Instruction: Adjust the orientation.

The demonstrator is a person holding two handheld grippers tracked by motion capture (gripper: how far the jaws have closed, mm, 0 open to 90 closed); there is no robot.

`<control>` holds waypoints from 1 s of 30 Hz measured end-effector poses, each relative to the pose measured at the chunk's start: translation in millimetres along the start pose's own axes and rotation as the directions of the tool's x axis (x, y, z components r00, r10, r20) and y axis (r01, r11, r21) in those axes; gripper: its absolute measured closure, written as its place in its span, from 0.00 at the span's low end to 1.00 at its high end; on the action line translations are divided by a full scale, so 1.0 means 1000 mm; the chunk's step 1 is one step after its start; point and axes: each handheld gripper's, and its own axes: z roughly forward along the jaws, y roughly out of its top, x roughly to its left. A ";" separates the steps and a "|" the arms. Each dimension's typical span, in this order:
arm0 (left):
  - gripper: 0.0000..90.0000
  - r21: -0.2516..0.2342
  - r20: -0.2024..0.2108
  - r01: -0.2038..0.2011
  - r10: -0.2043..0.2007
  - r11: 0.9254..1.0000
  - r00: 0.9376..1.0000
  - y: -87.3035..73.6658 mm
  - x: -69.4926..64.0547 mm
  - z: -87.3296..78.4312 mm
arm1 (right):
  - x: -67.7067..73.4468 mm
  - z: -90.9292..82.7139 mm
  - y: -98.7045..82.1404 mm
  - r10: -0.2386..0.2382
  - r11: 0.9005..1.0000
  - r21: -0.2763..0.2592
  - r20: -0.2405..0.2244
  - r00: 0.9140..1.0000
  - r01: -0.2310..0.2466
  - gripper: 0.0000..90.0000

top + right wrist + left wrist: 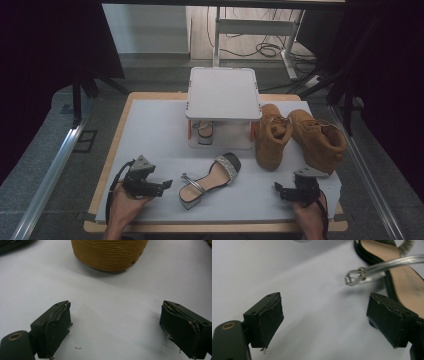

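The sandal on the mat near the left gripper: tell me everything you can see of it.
The sandal is a black block-heeled shoe with a tan insole, a glittery silver toe band and a silver ankle strap ending in a small buckle. It lies on the white mat, toe pointing away from the person. The open left gripper is beside its heel, not gripping.
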 end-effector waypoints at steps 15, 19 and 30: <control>0.17 0.005 0.098 -0.089 0.088 0.996 0.991 -0.016 -0.033 -0.006 | 0.000 0.000 0.000 0.000 1.000 0.000 0.000 1.000 0.000 0.11; 0.17 0.008 0.144 -0.097 0.094 0.995 0.985 -0.018 -0.039 -0.003 | 0.000 0.000 0.000 0.000 1.000 0.000 0.000 1.000 0.000 0.11; 0.22 0.031 0.185 -0.157 0.149 0.987 0.971 -0.014 -0.058 0.014 | 0.000 0.000 0.000 0.000 1.000 0.000 0.000 1.000 0.000 0.11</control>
